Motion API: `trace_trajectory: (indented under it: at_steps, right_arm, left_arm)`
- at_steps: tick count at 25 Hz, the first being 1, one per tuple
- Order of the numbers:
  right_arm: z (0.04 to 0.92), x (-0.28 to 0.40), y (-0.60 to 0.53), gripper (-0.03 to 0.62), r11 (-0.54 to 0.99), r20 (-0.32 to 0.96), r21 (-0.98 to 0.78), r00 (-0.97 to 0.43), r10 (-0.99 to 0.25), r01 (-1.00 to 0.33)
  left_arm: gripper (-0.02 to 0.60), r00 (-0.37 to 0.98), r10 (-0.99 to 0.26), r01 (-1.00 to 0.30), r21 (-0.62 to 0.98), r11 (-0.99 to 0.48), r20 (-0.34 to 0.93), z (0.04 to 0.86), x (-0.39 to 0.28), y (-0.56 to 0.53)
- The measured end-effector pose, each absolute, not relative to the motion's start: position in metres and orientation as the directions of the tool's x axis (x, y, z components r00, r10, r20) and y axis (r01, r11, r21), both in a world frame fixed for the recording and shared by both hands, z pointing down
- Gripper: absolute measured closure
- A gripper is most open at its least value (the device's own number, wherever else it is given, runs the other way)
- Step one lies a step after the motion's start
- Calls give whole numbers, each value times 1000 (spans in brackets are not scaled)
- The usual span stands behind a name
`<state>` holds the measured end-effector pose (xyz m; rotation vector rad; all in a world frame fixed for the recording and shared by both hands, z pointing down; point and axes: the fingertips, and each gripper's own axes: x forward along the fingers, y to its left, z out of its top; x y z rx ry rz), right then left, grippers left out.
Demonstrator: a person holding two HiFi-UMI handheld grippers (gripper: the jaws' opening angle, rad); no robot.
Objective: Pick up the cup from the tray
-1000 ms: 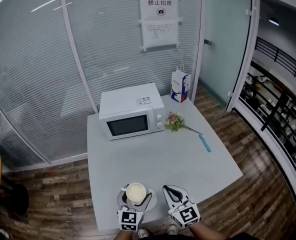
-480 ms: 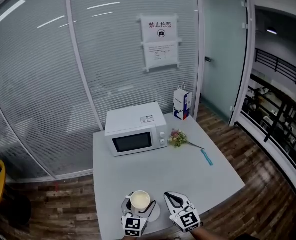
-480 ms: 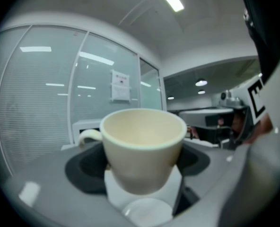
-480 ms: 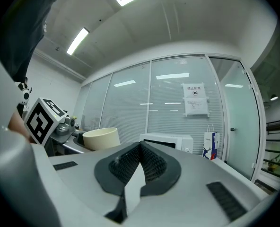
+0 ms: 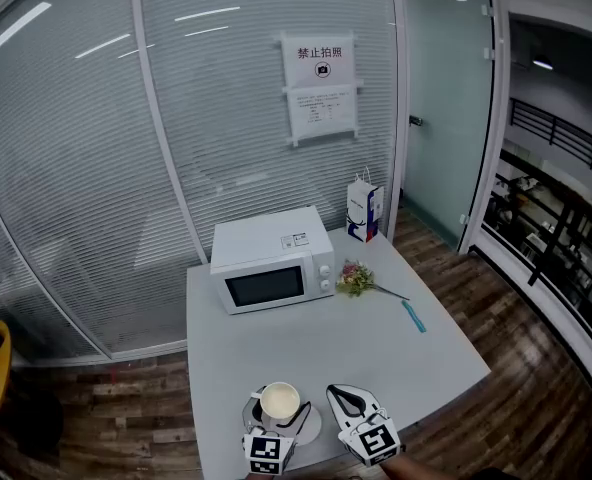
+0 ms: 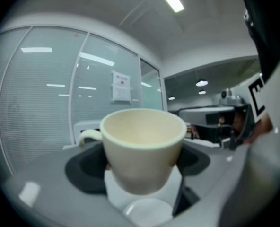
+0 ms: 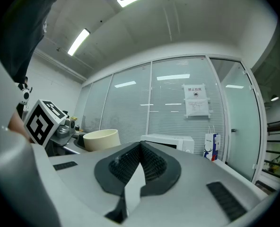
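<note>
Since the cup [image 6: 142,141] is clamped between the fingers [image 6: 86,168] of the left gripper [image 6: 142,161], above the round tray [image 5: 314,426] at the near edge of the surface [image 5: 326,348], it could be tilted or dropped if the squeeze were eased; whether the tray is cleared cannot be told. Just to the right, the right gripper [image 7: 139,164], fingers shut on nothing, could be knocked against it.

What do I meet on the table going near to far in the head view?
cup → pen → flowers → bag. The microwave is left out, as it overlaps the flowers in depth.
</note>
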<state>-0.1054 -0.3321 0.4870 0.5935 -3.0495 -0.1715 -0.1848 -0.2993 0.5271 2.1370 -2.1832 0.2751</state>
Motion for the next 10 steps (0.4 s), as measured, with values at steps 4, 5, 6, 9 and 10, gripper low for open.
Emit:
trace_trajectory:
  at_steps: [4,5,6,9,10]
  right_arm:
    - [487,-104,-330,605,919,7,110,-924,-383,-379]
    - [486,-104,-330,605,918,7,111,-923,-384,-381]
    - [486,-103,-329,605,917,6,112,-923,-386,-383]
    - [483,-102,-327,605,915,-4,114,-921,-390,-388]
    - [483,-101,-326,605,914,-6,114,-921,-391,-389]
  left_arm:
    - [152,-31,-985,-997,-70,19,170,526,-186,-295]
    - [152,-31,-985,-997,-71,19,170,526,-186,-294]
    - [152,-31,-985,-997,-71,19,170,526,-186,-293]
    - [152,-31,-985,-997,-69,19,171,526,-183,-289]
    - [152,-31,-985,-998,-67,19,171,526,-183,-288]
